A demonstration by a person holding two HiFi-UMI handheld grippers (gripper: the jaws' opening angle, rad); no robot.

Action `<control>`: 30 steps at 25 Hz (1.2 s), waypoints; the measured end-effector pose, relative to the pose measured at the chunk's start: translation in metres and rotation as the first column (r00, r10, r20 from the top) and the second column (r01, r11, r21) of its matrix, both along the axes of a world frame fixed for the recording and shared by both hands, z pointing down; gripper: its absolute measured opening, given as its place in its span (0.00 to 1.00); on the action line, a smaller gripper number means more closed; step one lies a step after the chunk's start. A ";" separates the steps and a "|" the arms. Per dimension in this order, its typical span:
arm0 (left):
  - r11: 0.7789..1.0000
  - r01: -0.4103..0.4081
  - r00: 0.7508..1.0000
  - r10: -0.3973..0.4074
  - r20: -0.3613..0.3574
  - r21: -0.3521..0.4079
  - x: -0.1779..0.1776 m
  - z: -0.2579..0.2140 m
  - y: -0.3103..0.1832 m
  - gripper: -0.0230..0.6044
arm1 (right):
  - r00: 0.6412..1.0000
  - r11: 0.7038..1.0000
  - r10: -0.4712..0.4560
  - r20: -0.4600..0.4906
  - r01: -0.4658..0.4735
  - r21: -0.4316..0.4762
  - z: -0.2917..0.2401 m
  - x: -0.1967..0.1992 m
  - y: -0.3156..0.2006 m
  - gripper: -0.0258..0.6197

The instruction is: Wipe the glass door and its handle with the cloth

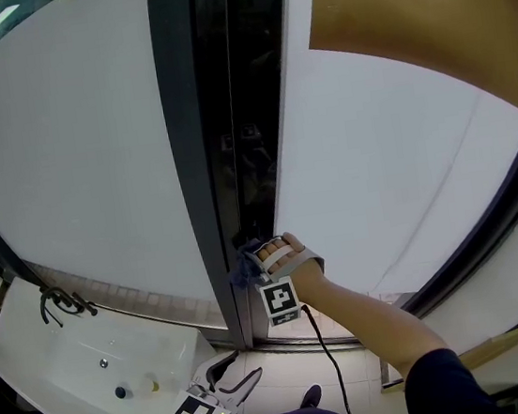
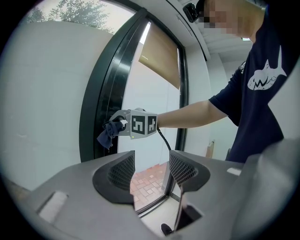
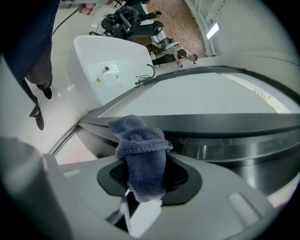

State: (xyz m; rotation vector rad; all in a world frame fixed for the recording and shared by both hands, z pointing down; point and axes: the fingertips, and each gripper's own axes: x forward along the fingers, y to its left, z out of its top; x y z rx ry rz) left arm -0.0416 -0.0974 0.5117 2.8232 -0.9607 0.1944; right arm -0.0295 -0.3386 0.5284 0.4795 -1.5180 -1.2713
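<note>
My right gripper (image 1: 251,255) is shut on a blue cloth (image 1: 245,266) and holds it against the dark vertical frame (image 1: 194,162) between two glass panes. In the right gripper view the cloth (image 3: 140,157) is bunched between the jaws, its top touching the dark frame (image 3: 211,123) just beside a shiny steel bar (image 3: 234,152). My left gripper (image 1: 232,373) hangs low, away from the door, open and empty. The left gripper view looks through its open jaws (image 2: 151,164) at the right gripper (image 2: 137,123) and the cloth (image 2: 108,133) on the frame.
A white sink (image 1: 72,368) with a dark tap (image 1: 61,301) stands at the lower left. A tan blind (image 1: 422,9) covers the top of the right pane (image 1: 377,167). A cable (image 1: 327,353) trails from the right gripper. A wooden strip (image 1: 504,341) lies on the floor at the right.
</note>
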 end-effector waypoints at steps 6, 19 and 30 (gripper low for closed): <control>1.000 -0.010 1.000 0.010 0.003 0.003 0.000 0.001 -0.001 0.39 | 0.998 0.997 -0.053 -0.026 0.054 0.048 -0.004 0.016 0.013 0.27; 0.999 -0.042 0.999 0.042 -0.008 0.011 0.005 -0.003 -0.010 0.39 | 0.985 0.994 -0.037 -0.167 0.053 0.091 0.013 0.112 0.030 0.27; 0.999 -0.042 0.999 0.042 -0.010 0.004 0.004 0.002 -0.010 0.39 | 0.997 0.990 0.038 -0.074 -0.028 0.136 -0.020 0.124 0.038 0.27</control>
